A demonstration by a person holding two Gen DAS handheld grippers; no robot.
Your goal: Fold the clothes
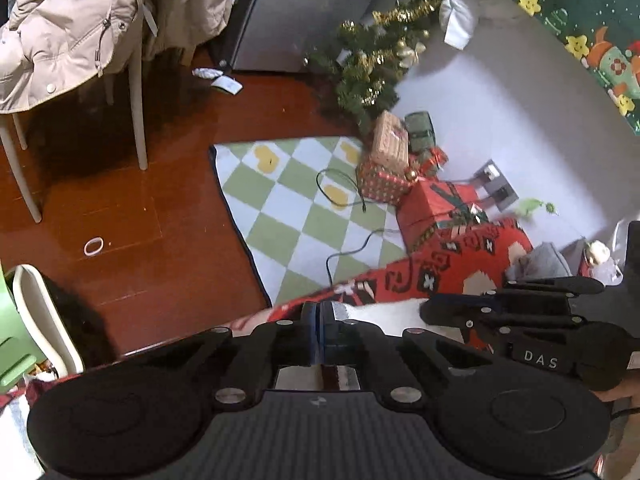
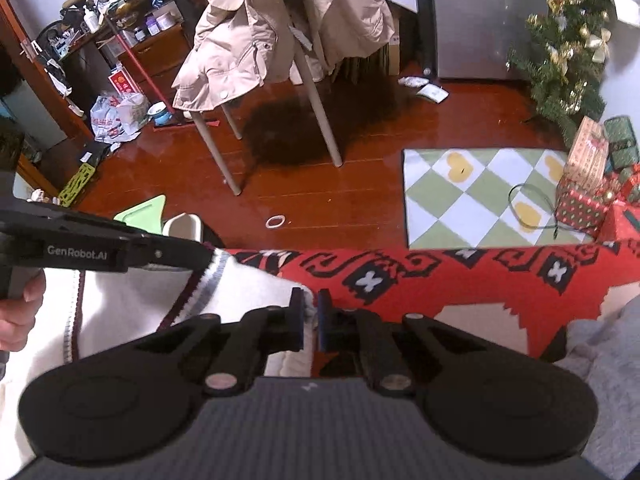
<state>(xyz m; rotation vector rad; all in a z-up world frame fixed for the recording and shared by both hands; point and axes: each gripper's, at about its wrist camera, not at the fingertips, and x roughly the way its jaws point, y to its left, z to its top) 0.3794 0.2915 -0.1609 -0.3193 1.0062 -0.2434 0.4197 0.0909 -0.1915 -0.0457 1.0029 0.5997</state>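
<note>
A white knitted garment [image 2: 132,300] with grey and maroon stripes lies on a red patterned cover [image 2: 440,280]. My right gripper [image 2: 310,312] pinches the garment's right edge, with a fold of white cloth between its blue pads. My left gripper [image 2: 206,256] comes in from the left, held by a hand [image 2: 16,320], and its tip meets the striped hem. In the left wrist view, the left gripper [image 1: 320,312] has its fingers pressed together at the white cloth's [image 1: 384,312] edge. The right gripper [image 1: 424,312] is beside it on the right.
A grey garment [image 2: 608,344] lies on the cover at the right. Beyond the cover's far edge are a wooden floor, a chair draped in beige coats [image 2: 240,40], a checked rug [image 2: 480,196], wrapped gift boxes [image 2: 588,184] and a small Christmas tree [image 2: 568,60].
</note>
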